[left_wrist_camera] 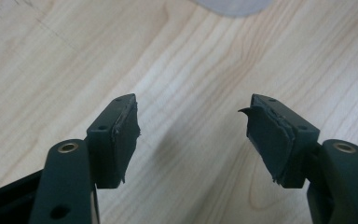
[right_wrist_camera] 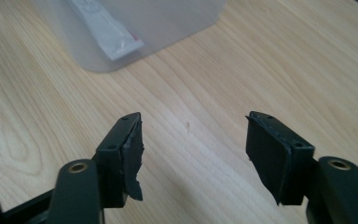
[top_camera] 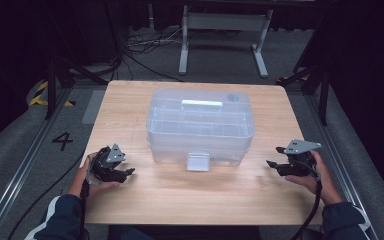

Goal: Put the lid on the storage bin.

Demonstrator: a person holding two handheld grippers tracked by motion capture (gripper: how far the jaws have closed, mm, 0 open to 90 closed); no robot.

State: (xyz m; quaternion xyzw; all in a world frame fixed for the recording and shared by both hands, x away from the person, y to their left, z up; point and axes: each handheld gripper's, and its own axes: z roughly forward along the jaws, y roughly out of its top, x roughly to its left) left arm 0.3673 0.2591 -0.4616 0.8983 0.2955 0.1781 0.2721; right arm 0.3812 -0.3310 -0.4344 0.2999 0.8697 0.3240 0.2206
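Note:
A clear plastic storage box with a lid, a white top handle and a front latch stands in the middle of the wooden table. My left gripper rests low over the table to the left of the box, open, with nothing between its pads. My right gripper sits to the right of the box, open and empty, pointing at the box's corner. In the left gripper view a sliver of the box shows at the top edge.
The table's front edge lies just ahead of the person's sleeves. Bare wood surrounds the box on all sides. Beyond the far edge, cables and a white metal stand sit on the grey floor. A floor mark "4" is at the left.

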